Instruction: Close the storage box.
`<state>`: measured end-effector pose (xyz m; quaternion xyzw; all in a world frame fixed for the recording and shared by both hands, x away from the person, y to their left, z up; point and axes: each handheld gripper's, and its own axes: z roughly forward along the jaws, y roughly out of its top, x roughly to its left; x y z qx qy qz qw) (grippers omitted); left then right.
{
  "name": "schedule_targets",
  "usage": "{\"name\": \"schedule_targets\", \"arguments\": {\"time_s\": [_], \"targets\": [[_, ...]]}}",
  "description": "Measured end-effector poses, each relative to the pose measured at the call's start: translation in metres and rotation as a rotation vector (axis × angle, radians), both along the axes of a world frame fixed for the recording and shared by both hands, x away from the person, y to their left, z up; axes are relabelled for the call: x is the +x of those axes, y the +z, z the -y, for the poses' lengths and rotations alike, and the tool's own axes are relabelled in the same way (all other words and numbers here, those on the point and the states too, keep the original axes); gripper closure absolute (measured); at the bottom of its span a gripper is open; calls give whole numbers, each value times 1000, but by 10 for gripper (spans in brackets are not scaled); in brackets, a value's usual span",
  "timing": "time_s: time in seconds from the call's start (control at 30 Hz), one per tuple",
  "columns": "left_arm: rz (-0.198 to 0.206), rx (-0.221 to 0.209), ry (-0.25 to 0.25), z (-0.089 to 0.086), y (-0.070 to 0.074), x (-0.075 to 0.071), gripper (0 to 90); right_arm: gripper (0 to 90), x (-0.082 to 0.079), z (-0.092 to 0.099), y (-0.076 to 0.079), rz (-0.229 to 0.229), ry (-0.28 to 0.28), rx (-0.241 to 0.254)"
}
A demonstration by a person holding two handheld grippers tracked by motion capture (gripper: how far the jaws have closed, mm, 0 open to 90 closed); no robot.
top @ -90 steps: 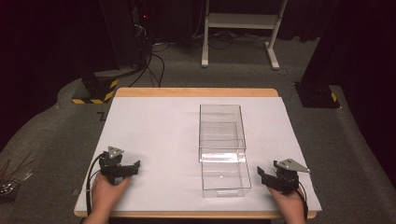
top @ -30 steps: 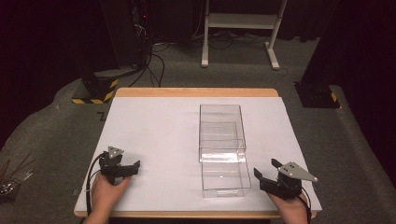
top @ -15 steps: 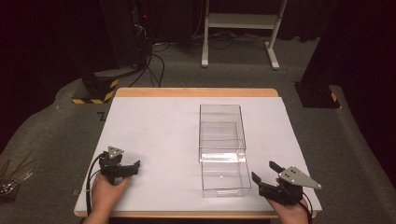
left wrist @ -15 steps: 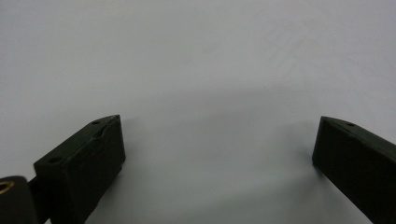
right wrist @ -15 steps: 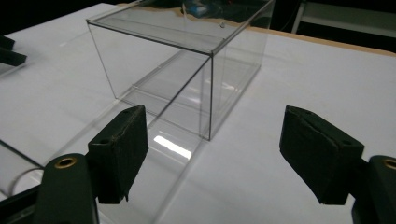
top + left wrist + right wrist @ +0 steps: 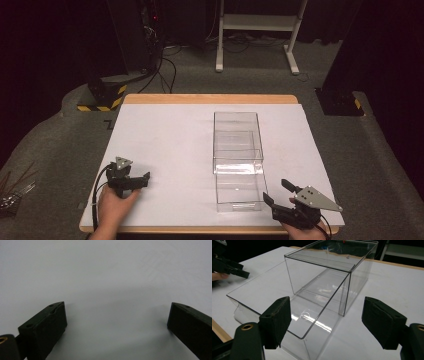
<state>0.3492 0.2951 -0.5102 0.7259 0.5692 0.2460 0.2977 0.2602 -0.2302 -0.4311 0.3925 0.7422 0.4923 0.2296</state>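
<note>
Two pairs of tongs showed in the high view, and only one of them had moved. The left tongs [image 6: 142,178] lay in the same spot as three seconds earlier, held low on the white table [image 6: 170,135], jaws apart and pointing toward the middle. The right tongs [image 6: 278,192] had slid nearer the table's front edge and swung round, so their spread jaws pointed at the near corner of the clear box [image 6: 239,157], which stood just ahead of them and to their left. The box was made of an outer sleeve with a clear drawer [image 6: 241,191] drawn partly out toward the person; neither had shifted.

In the left gripper view, the left tongs [image 6: 116,320] stood wide open over bare white table, with nothing between the jaws and nothing ahead of them.

In the right gripper view, the right tongs [image 6: 325,322] were open too, and the drawer [image 6: 274,305] and sleeve corner sat between and beyond the jaws, close but apparently untouched. The other hand's tongs [image 6: 232,267] lay far off to the left.

The turn suggested the right hand was lining up for the box, probably to take the drawer wall or push it; no grip was made yet.
</note>
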Motion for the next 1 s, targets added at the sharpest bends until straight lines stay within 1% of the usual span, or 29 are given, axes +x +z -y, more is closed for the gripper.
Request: {"name": "schedule_targets", "arguments": {"time_s": [0.27, 0.37, 0.7, 0.8, 0.83, 0.9, 0.93, 1.0], "targets": [[0, 0, 0, 0, 0, 0, 27, 238, -1, -3, -5, -15, 16, -5], [0, 0, 0, 0, 0, 0, 27, 238, -1, -3, -5, -11, 18, -9], [0, 0, 0, 0, 0, 0, 27, 239, -2, -4, -7, -20, 32, -12], [0, 0, 0, 0, 0, 0, 27, 244, -4, -5, -10, -29, 35, -9], [0, -1, 0, 0, 0, 0, 27, 245, -6, -5, -13, -44, 38, -7], [0, 0, 0, 0, 0, 0, 27, 248, -8, -6, -19, -59, 38, -15], [0, 0, 0, 0, 0, 0, 27, 248, -9, -6, -23, -75, 39, -17], [0, 0, 0, 0, 0, 0, 27, 243, -8, -8, -24, -75, 41, -29]]}}
